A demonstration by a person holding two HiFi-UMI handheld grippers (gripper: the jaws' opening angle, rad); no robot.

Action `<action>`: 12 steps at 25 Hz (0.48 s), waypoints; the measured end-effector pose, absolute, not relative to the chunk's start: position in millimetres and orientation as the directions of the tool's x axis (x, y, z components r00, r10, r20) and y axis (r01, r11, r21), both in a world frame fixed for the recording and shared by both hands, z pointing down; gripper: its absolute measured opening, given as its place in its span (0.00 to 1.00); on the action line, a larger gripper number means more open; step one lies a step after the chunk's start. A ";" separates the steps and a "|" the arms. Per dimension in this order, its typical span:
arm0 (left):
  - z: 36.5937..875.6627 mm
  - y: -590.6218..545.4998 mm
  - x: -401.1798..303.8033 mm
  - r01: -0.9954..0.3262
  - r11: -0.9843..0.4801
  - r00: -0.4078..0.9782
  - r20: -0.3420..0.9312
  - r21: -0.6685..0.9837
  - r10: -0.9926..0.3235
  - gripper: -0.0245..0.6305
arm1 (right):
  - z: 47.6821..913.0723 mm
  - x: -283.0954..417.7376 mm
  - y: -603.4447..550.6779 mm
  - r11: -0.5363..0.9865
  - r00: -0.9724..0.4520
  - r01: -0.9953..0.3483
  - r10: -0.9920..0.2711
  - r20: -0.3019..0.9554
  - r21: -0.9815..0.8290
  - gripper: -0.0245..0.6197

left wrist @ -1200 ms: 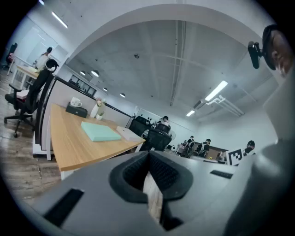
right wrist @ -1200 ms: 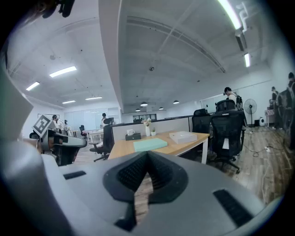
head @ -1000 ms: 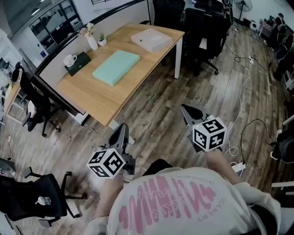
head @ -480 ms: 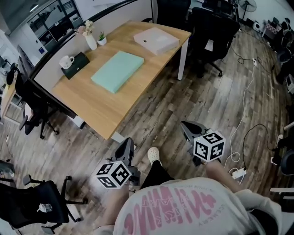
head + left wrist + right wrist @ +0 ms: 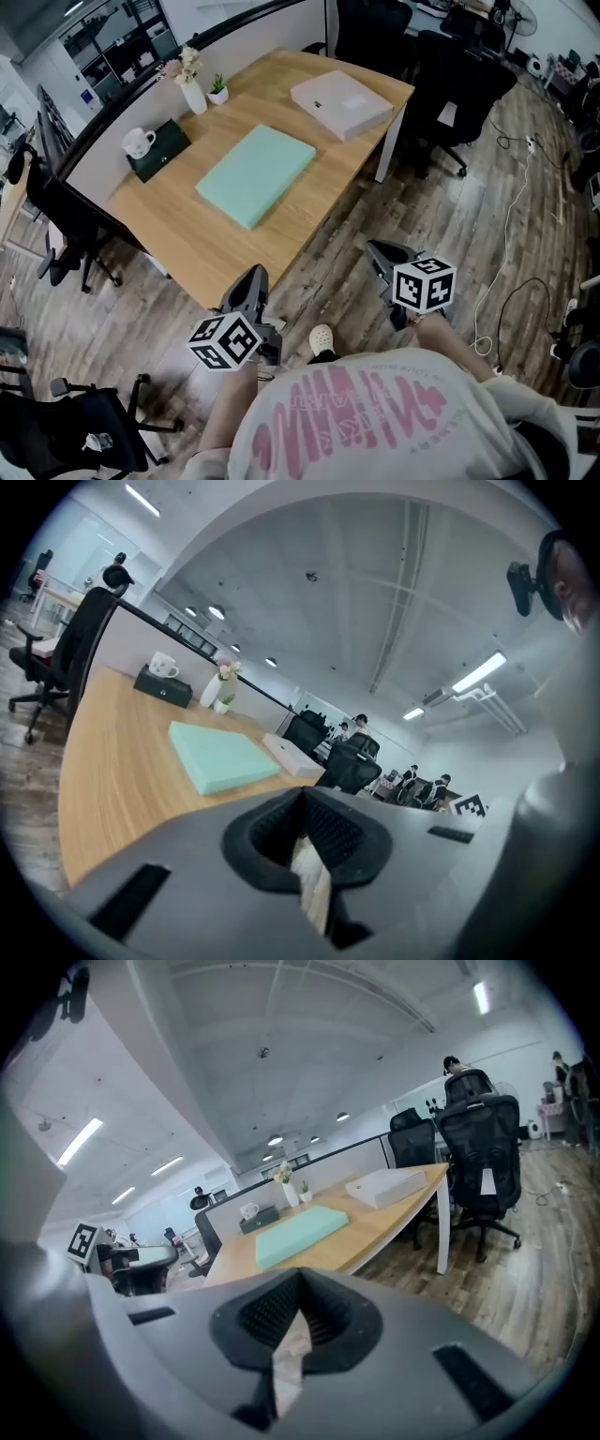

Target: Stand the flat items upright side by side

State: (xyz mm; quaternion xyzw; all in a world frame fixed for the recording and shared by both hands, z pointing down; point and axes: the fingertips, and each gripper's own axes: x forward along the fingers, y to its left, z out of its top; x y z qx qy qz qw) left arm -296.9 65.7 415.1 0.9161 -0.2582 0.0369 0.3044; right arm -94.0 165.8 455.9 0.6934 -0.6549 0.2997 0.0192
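1. Grippers: the left gripper [image 5: 248, 283] and the right gripper [image 5: 384, 253] both have their jaws pressed together with nothing between them. Both hang over the floor, short of the table's [image 5: 187, 246] near edge.
2. Task items: the mint-green slab [image 5: 256, 175] lies flat near the middle of the table. The white flat box [image 5: 341, 103] lies flat by the far right corner, well apart from the slab. Neither is upright.
3. Handling, green slab: the matte surface and soft edges suggest foam or padded board, so it is probably light and slightly yielding. A pinch across its thickness at the near long edge looks best, and a firm squeeze may dent it.
4. Handling, white box: it appears rigid and smooth, and possibly slippery. Its weight cannot be judged. Grip across the thickness at a short edge, then tip it up.
5. Risk: both items are thin, so they are likely to topple unless they are leaned against each other or steadied.
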 end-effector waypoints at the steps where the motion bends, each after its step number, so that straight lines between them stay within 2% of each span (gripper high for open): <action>1: 409.9 51.1 -293.4 -0.496 -0.687 0.863 0.219 0.531 -0.454 0.04 | 450.6 -89.3 151.8 -0.139 -0.038 -0.917 -0.902 0.431 -0.373 0.03; 8: 382.7 -30.9 -279.5 -0.496 -0.713 0.857 0.145 0.496 -0.495 0.04 | 423.8 -70.8 70.6 -0.114 -0.024 -0.931 -0.928 0.371 -0.346 0.03; 12: 400.6 -45.6 -272.4 -0.504 -0.686 0.854 0.184 0.525 -0.487 0.04 | 447.6 -90.6 52.2 -0.072 -0.104 -0.926 -0.895 0.434 -0.370 0.03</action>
